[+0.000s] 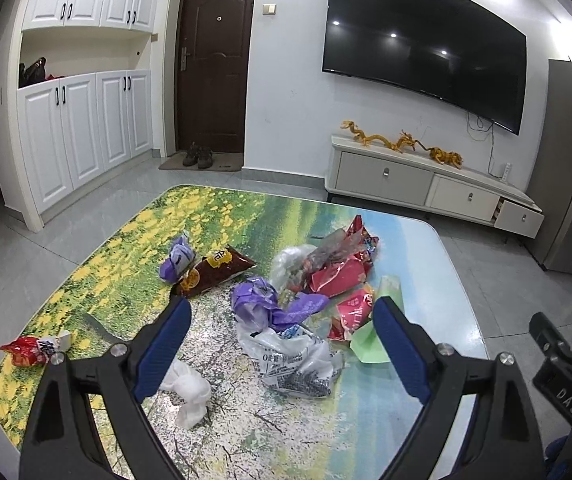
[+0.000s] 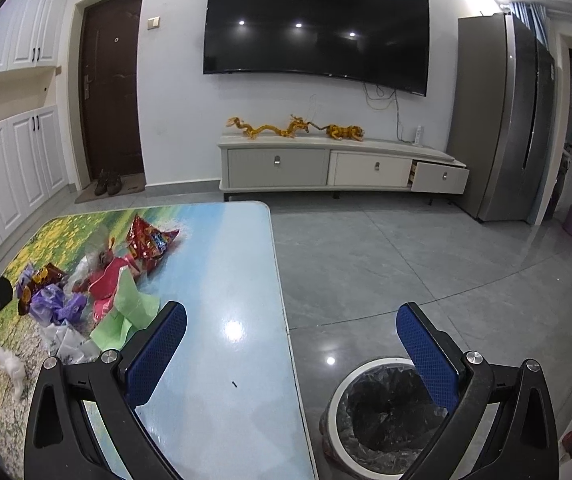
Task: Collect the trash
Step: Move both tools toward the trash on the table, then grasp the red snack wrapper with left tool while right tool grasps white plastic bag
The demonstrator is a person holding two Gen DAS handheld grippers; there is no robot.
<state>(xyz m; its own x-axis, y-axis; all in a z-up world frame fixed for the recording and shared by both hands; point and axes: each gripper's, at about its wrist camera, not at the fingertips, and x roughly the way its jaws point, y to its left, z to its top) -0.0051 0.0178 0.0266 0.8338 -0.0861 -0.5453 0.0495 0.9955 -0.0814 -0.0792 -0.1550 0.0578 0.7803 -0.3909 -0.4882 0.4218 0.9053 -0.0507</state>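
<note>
Your landmark is the table (image 1: 98,264) with the flower-meadow print; everything here is placed against it. Beyond its far edge stand the wall television (image 2: 317,24), the tall grey fridge (image 2: 501,120) and the low drawer cabinet (image 2: 325,164), well apart from your work. On the floor just off the table's right edge sits the white bin (image 2: 369,412) with a black liner, its mouth unobstructed.

The trash lies heaped near the table's middle: red snack wrappers (image 1: 341,272), a printed white plastic bag (image 1: 293,364), a green paper sheet (image 2: 134,312), crumpled purple wrappers (image 1: 262,300) and a brown sachet (image 1: 214,268). A white tissue wad (image 1: 188,392) lies toward the near edge, and a small red packet (image 1: 26,350) sits alone at the left edge.

Your left gripper (image 1: 282,312) hovers above the heap, its fingers spread wide and holding nothing. Your right gripper (image 2: 291,318) straddles the table's right edge above the bin, its fingers likewise apart and empty.
</note>
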